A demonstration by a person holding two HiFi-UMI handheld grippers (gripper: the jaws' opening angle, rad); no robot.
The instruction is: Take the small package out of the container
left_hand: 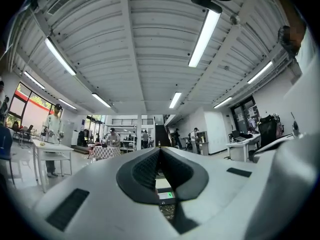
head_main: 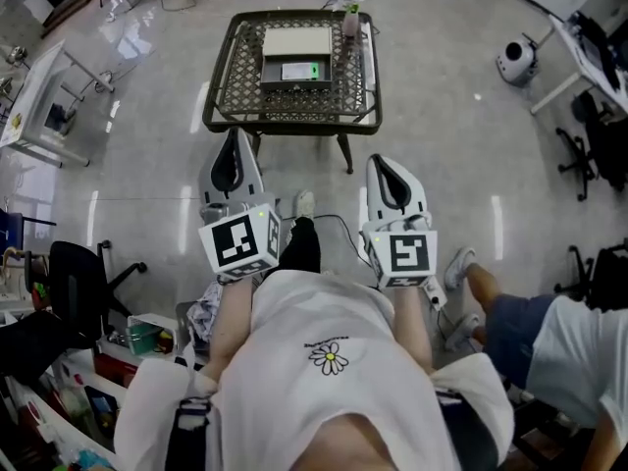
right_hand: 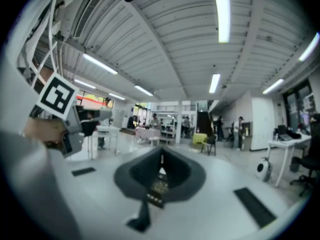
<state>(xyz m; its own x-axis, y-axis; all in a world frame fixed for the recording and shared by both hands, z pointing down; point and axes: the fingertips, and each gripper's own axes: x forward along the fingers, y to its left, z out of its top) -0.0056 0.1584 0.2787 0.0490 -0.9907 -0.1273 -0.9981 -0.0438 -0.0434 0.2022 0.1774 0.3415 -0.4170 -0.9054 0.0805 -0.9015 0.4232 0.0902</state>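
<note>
- Worktop [head_main: 221,86]: a dark openwork table on a glossy grey floor [head_main: 442,135], seen in the head view ahead of the person.
- Container [head_main: 271,75]: a rectangular box at about the middle of the worktop, its far half pale beige and its near half dark.
- Small package [head_main: 301,70]: white with a green mark. It lies in the near half of the container, toward the worktop's near edge, and nothing is touching it.
- Slim bottle [head_main: 350,20]: upright at the worktop's far right corner, just beside the container and clear of it.
- Left tongs [head_main: 235,133]: held about level over the floor and pointed at the worktop, with the tips short of the near edge. The left gripper view shows the two jaw tips meeting with nothing between them. Through the gap behind the tips, the green-marked package shows far off.
- Right tongs [head_main: 381,161]: held level over the floor beside the left tongs, further back from the near edge. The right gripper view shows the jaws fully together and empty.
- Each gripper has a marker cube just above the wrist.
- Person holding the grippers: white shirt with a daisy print [head_main: 329,358].
- Second person [head_main: 549,341]: seated at the lower right of the head view, well away from the worktop.
</note>
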